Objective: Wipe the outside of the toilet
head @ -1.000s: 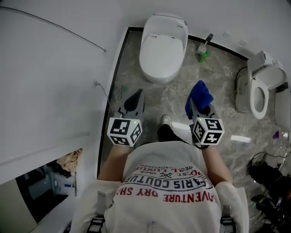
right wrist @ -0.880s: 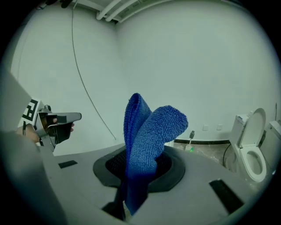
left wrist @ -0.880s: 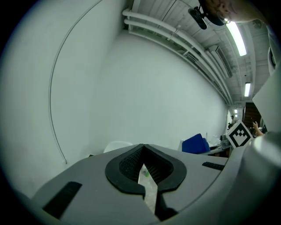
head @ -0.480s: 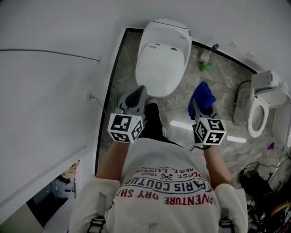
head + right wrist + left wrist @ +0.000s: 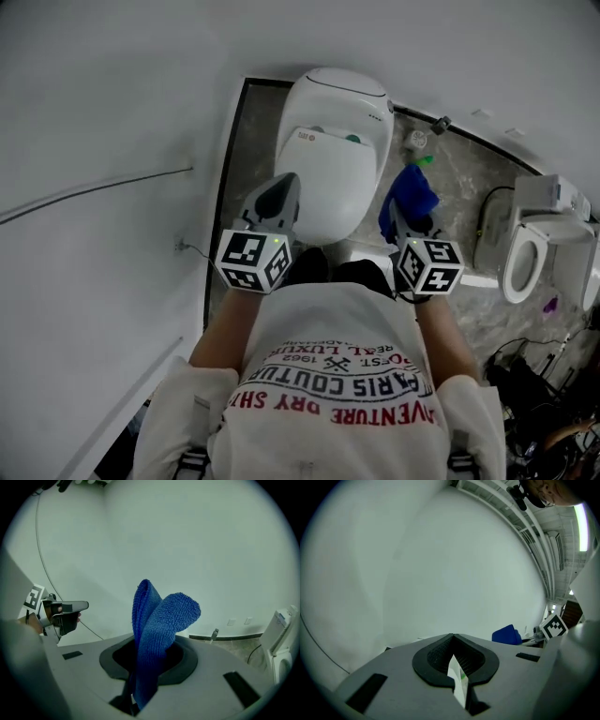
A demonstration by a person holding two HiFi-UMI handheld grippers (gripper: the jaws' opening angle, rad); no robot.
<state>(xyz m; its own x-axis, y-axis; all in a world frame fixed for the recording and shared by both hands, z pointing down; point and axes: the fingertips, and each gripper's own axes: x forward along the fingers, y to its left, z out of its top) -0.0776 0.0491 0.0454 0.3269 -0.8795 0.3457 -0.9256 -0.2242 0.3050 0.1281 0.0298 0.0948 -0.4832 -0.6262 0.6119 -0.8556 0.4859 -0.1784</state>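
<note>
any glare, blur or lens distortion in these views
Head view: soft, even light, no hard shadows, and the toilet is sharp. Left gripper view: heavy fisheye with black corners, and the ceiling lamp is blown out near the right edge. Right gripper view: same fisheye and dark corners, and the blue cloth is crisp enough to show its pile.

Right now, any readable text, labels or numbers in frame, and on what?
"ARIS COUTUR": shirt, upside down, ends cut off.
"VENTURE DRY SH": shirt, the line below it in the head view, also upside down.
Smaller print on the shirt: too small to read.
Label on the toilet lid: too small to read.
</note>
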